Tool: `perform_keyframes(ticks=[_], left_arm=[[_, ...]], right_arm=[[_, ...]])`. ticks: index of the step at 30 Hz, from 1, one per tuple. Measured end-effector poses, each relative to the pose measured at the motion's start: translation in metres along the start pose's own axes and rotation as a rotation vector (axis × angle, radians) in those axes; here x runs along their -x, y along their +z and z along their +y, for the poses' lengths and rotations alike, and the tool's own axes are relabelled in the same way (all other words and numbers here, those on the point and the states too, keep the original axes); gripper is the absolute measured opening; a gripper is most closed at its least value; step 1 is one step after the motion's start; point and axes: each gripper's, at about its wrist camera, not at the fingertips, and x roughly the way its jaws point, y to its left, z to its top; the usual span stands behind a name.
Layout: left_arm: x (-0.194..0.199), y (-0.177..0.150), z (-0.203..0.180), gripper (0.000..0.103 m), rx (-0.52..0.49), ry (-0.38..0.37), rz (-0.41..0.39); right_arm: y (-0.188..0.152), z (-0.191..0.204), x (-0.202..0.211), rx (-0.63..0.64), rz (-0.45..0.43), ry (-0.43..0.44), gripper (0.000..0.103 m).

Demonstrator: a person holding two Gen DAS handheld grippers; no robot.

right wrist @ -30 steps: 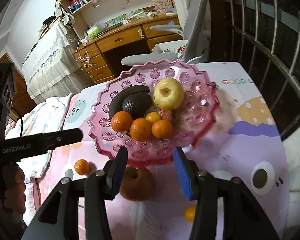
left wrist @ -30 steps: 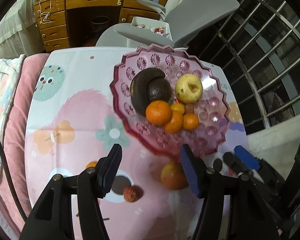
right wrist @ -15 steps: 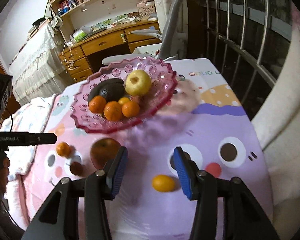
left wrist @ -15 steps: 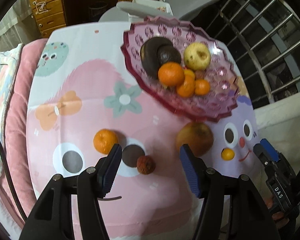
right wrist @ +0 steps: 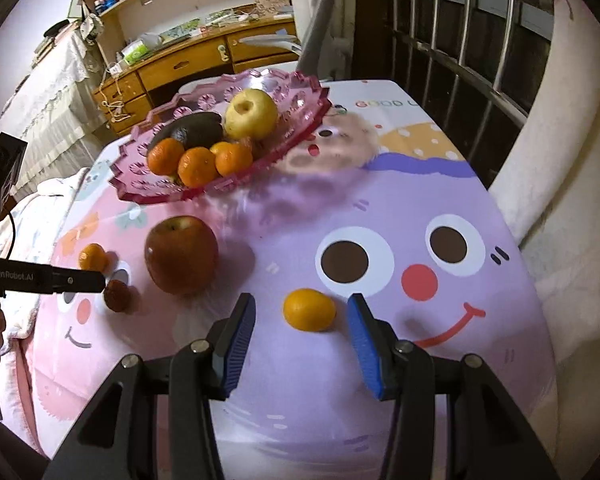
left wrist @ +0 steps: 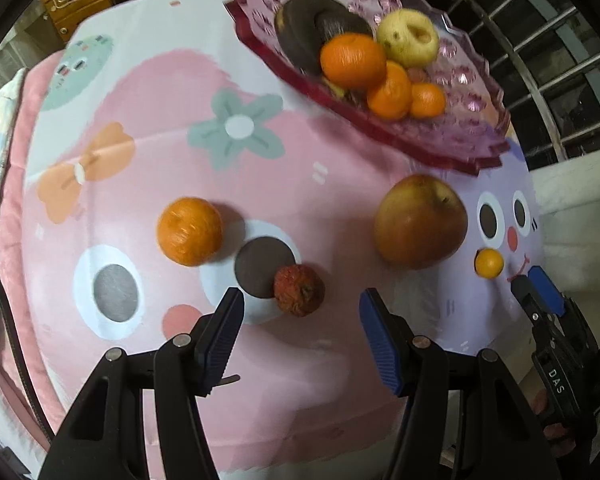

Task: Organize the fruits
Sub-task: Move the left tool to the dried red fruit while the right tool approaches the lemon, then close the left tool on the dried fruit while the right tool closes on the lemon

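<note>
A pink glass fruit plate point(left wrist: 480, 128) point(right wrist: 148, 188) holds an avocado, a yellow pear and several oranges. On the cloth lie a red apple point(left wrist: 420, 222) point(right wrist: 181, 254), an orange point(left wrist: 190, 231) point(right wrist: 93, 257), a lychee point(left wrist: 299, 289) point(right wrist: 117, 296) and a small kumquat point(left wrist: 489, 263) point(right wrist: 309, 309). My left gripper point(left wrist: 300, 330) is open and empty, just short of the lychee. My right gripper point(right wrist: 302, 334) is open and empty, its fingers on either side of the kumquat.
The table point(right wrist: 440, 184) carries a cartoon-print cloth. A metal railing point(right wrist: 460, 40) runs along its right side. A grey chair point(right wrist: 328, 12) and a wooden desk point(right wrist: 188, 64) stand behind it. A bed point(right wrist: 40, 208) lies to the left.
Both grippers have drawn back from the plate and dropped toward the table's near edge. The lychee and the kumquat now lie close in front of their fingers. Both stay open.
</note>
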Motion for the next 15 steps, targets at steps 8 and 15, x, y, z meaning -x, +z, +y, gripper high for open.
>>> perform_keyframes(ticks=[8,15], left_arm=[[-0.02,0.002,-0.005,0.057,-0.017,0.023,0.021],[-0.03,0.002,-0.008,0.048,-0.02,0.039,0.028]], right_arm=[[-0.009,-0.003,-0.017,-0.023,0.029,-0.033,0.048],[-0.01,-0.001,-0.027,-0.023,0.049,-0.045,0.048]])
